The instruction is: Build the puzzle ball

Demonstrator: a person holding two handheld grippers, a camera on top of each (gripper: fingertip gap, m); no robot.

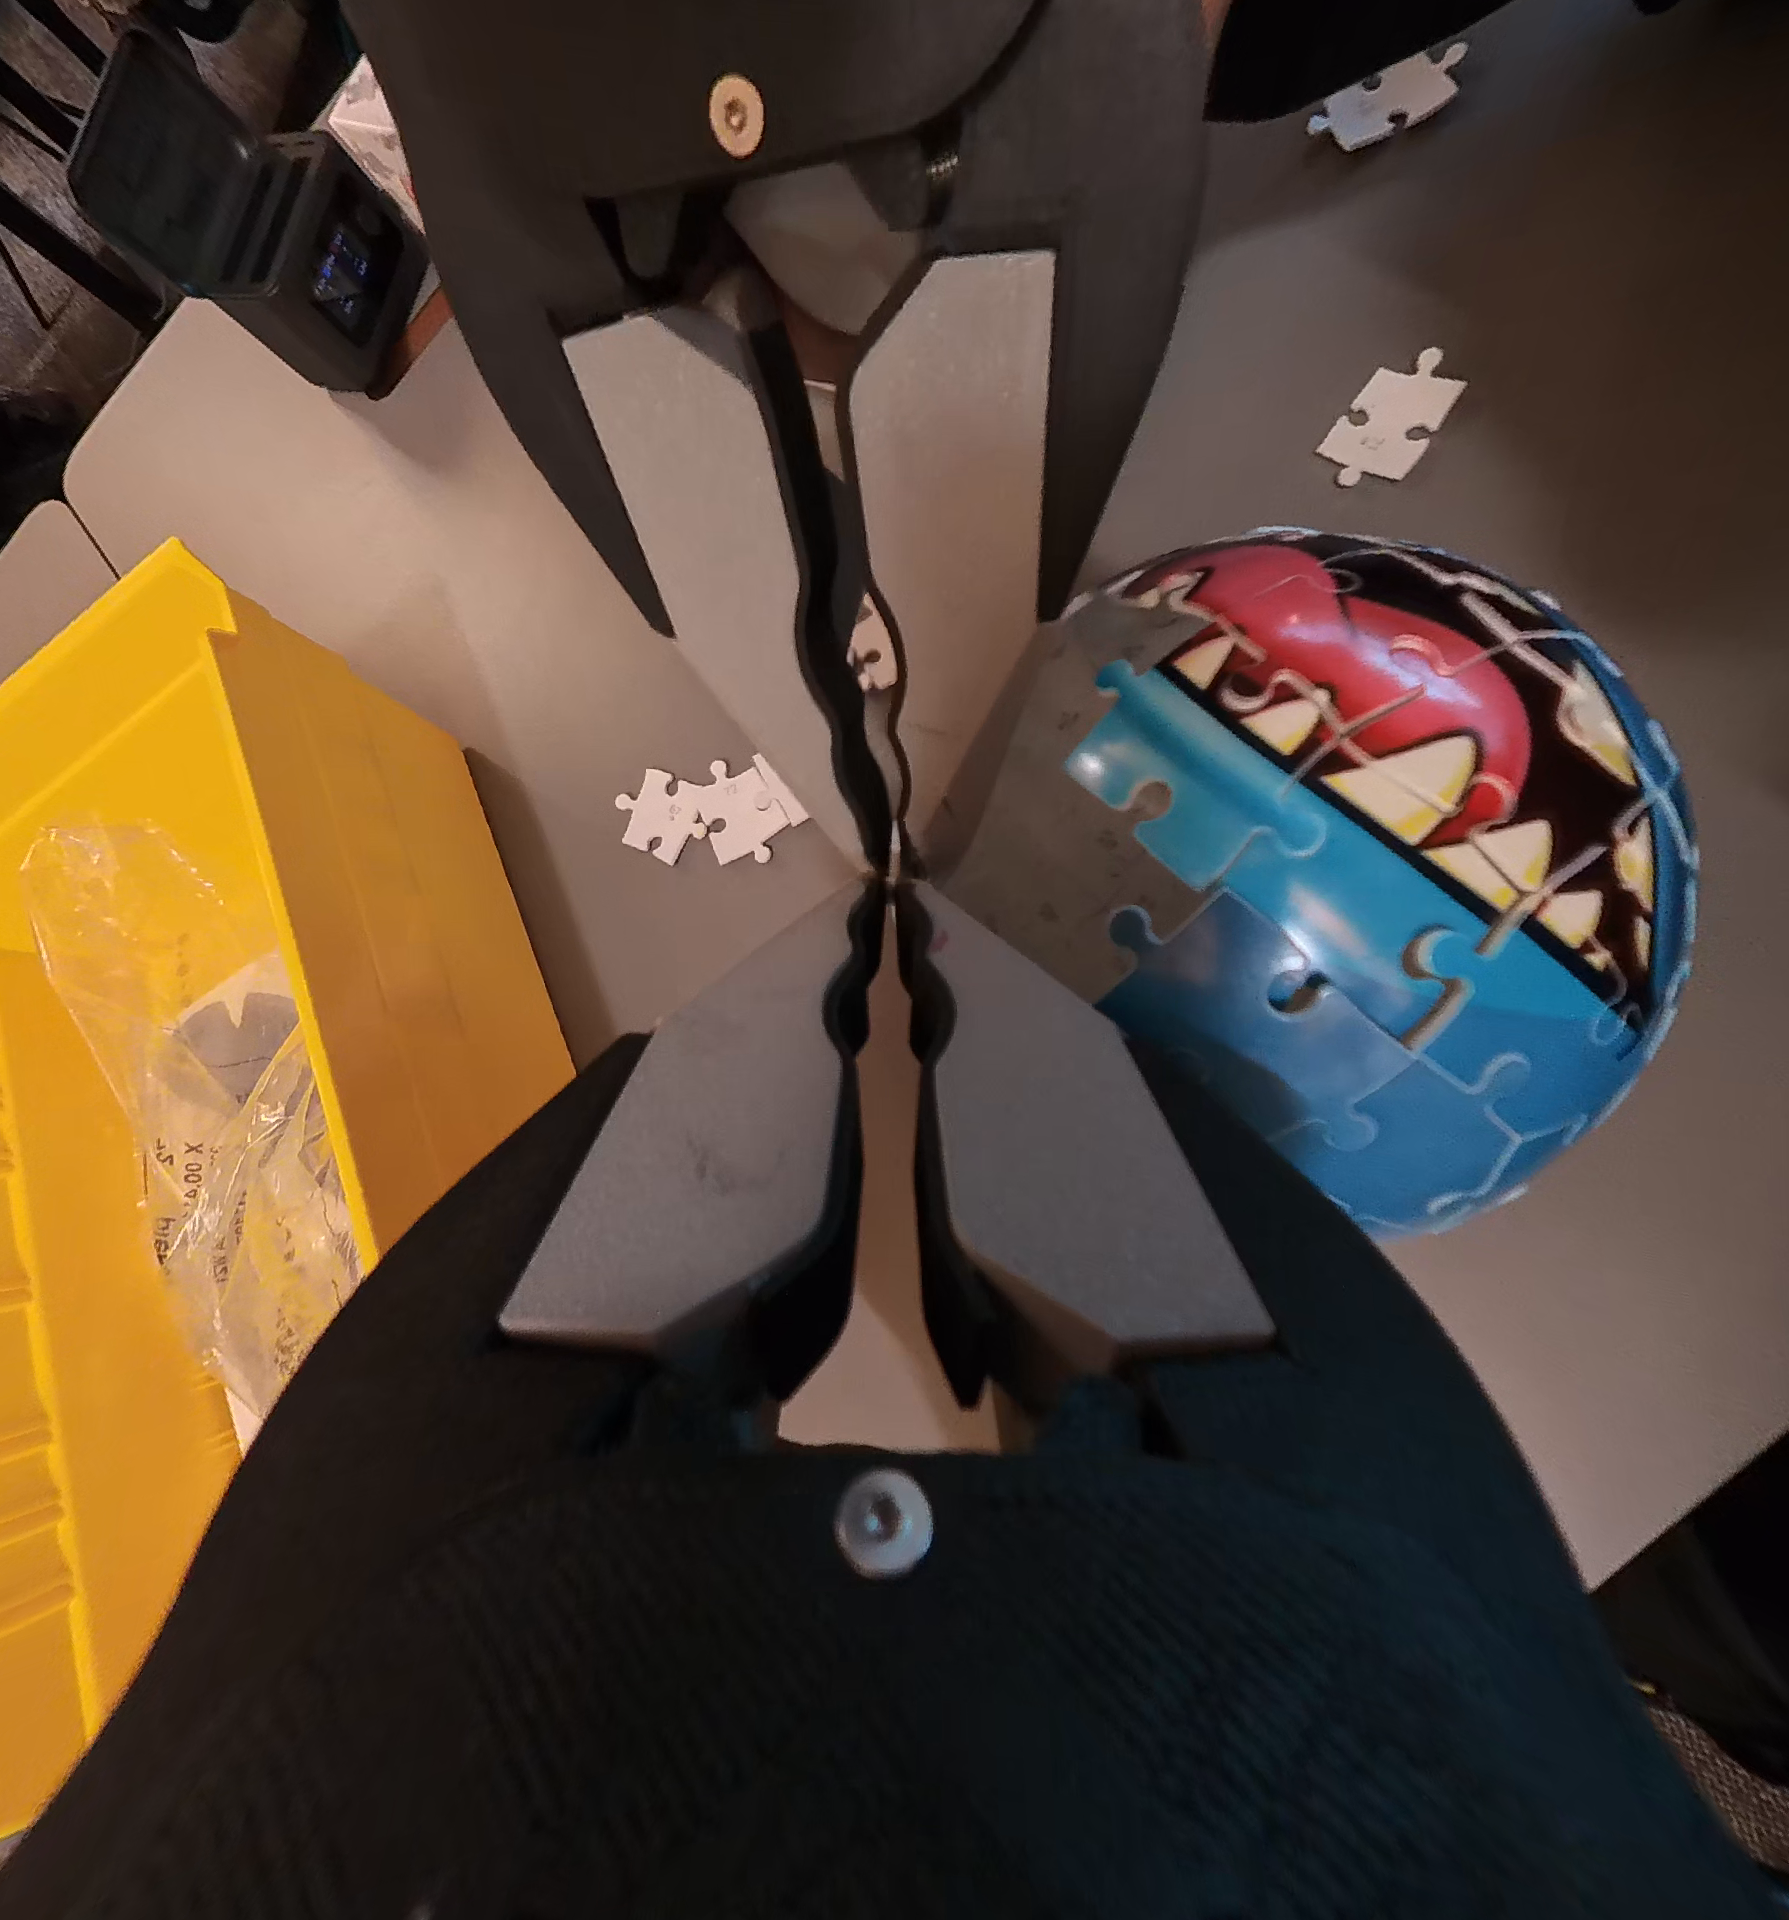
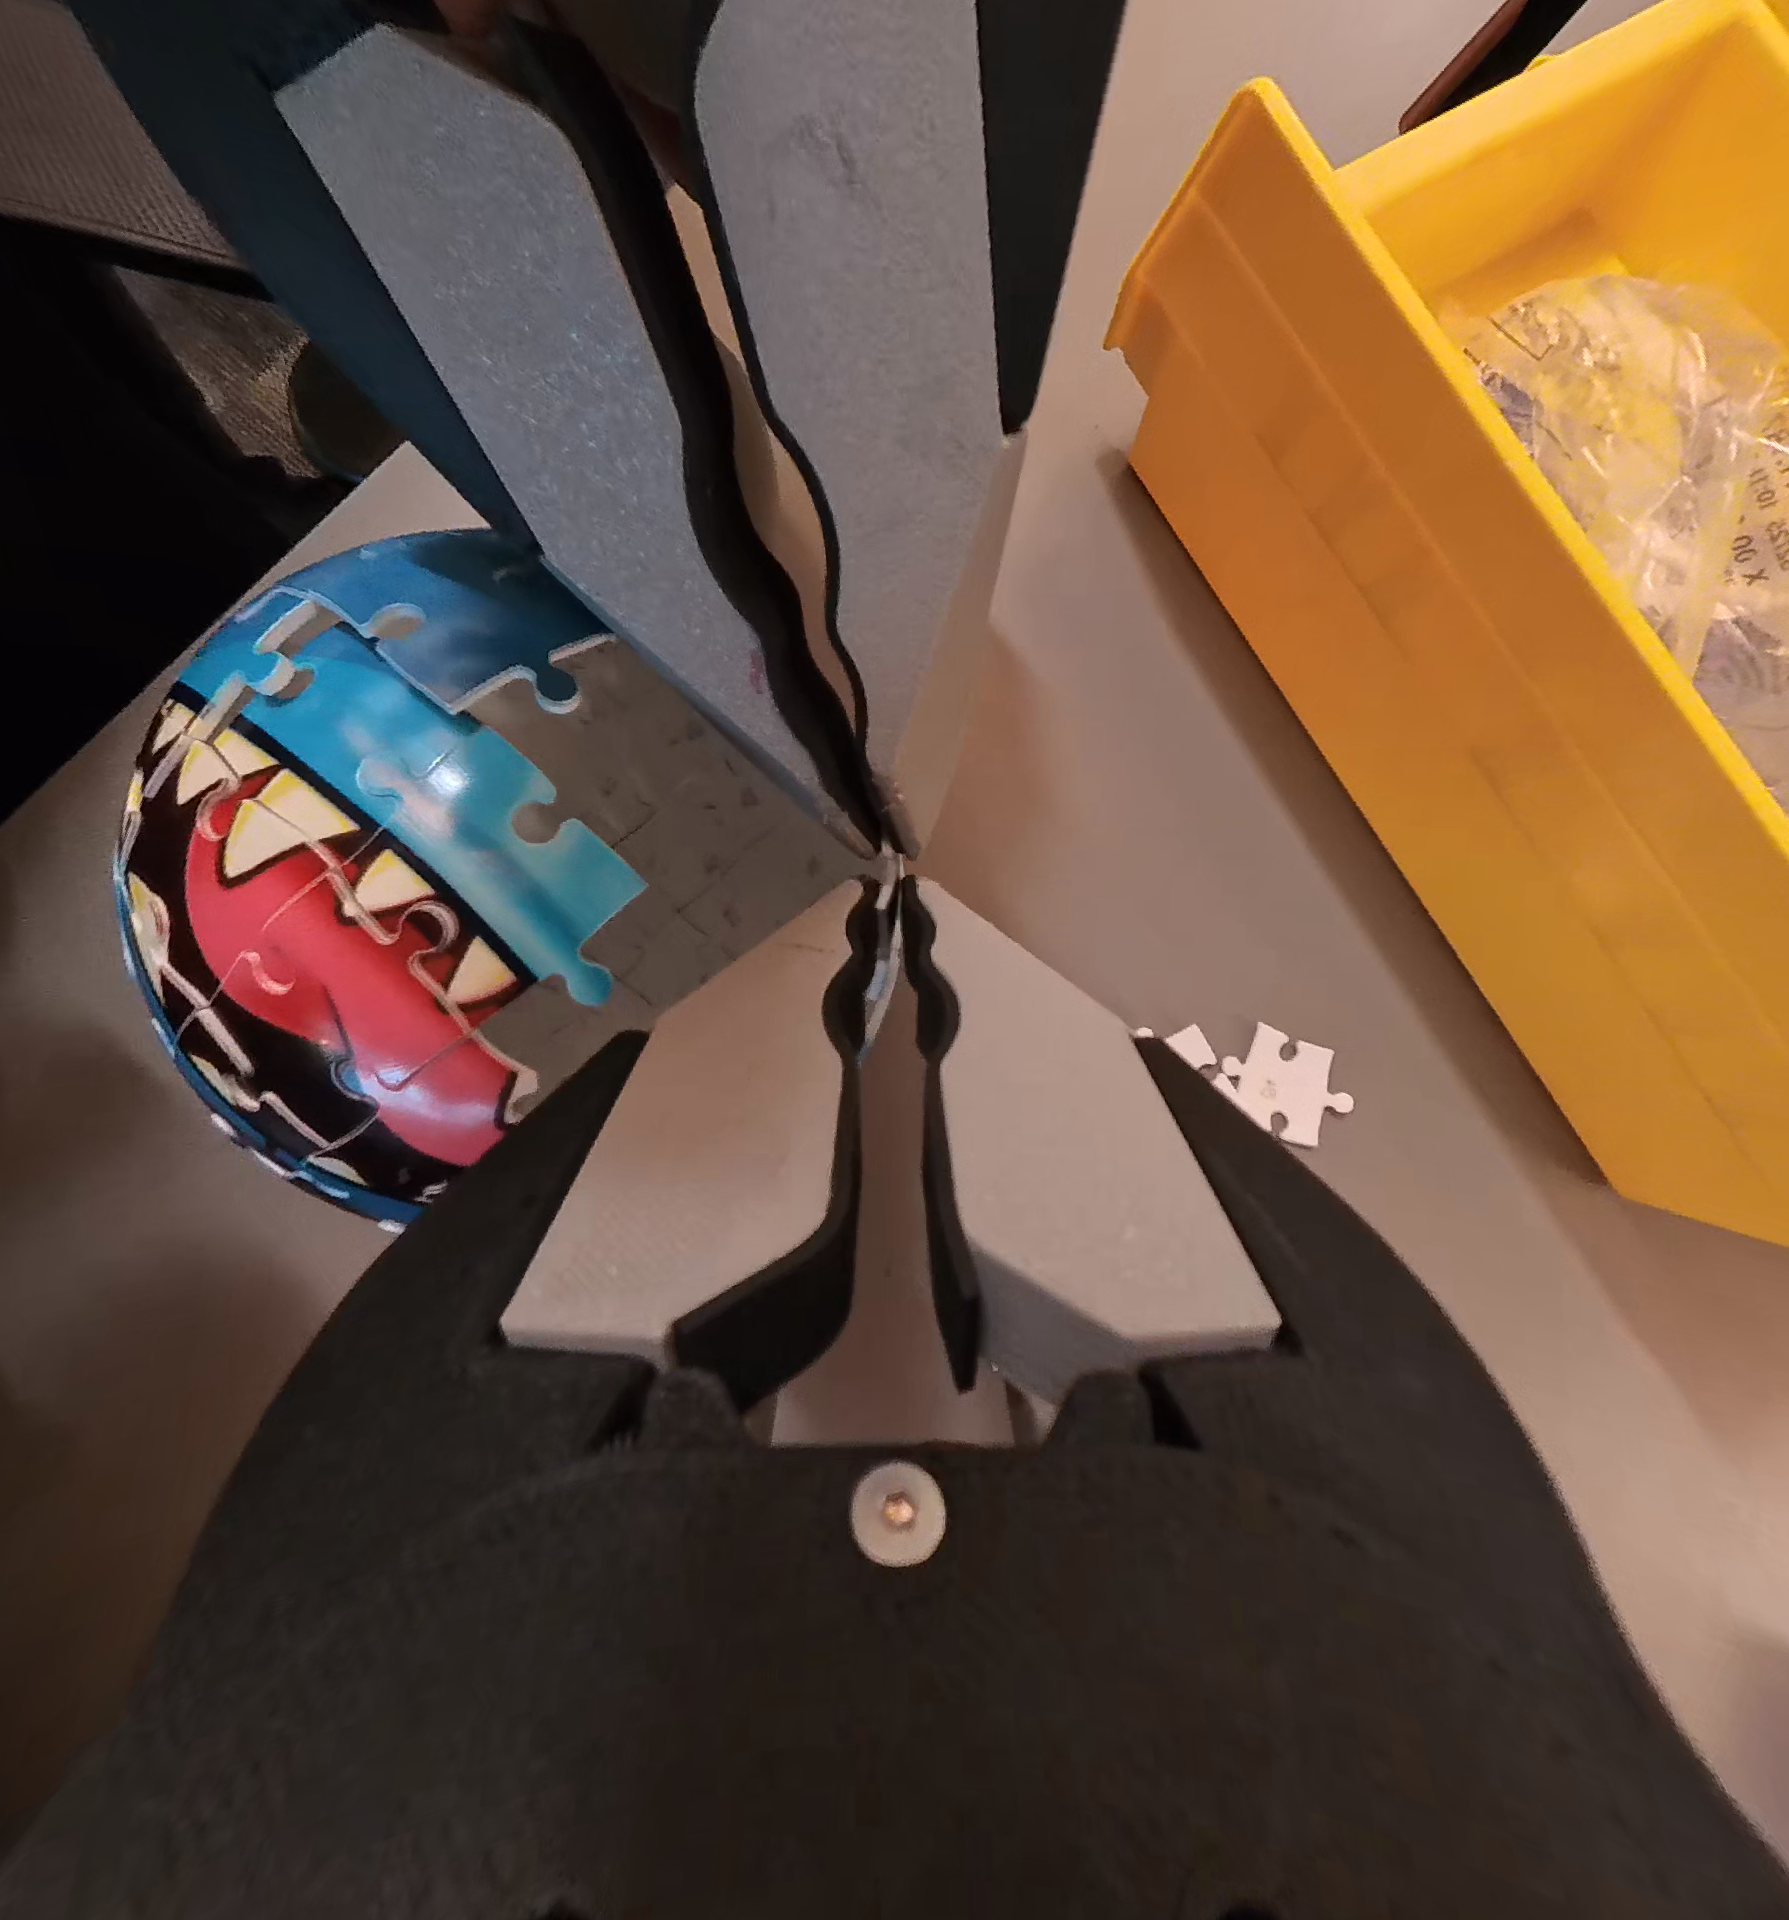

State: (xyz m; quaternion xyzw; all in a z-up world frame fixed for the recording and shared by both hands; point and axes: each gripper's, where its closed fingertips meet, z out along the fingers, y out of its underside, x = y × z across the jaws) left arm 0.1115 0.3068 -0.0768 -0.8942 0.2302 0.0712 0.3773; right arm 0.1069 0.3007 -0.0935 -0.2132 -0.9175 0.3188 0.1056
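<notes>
The puzzle ball (image 1: 1389,883) lies on the grey table, blue with a red mouth and white teeth. A gap in its shell shows the grey inside; it also shows in the right wrist view (image 2: 350,883). My left gripper (image 1: 885,904) and my right gripper (image 1: 892,842) meet tip to tip beside the ball's gap, above the table. Both are closed on one thin puzzle piece (image 2: 885,977), seen edge-on between the right gripper's (image 2: 885,894) jaws. The left gripper (image 2: 874,821) pinches its far edge.
A yellow bin (image 1: 142,831) with a clear plastic bag (image 1: 204,1039) stands to the left; it also shows in the right wrist view (image 2: 1389,623). Loose white pieces (image 1: 713,810) lie under the grippers, others (image 1: 1389,416) farther off. A black device (image 1: 246,229) sits at the far edge. The grippers are tip to tip, or close to it.
</notes>
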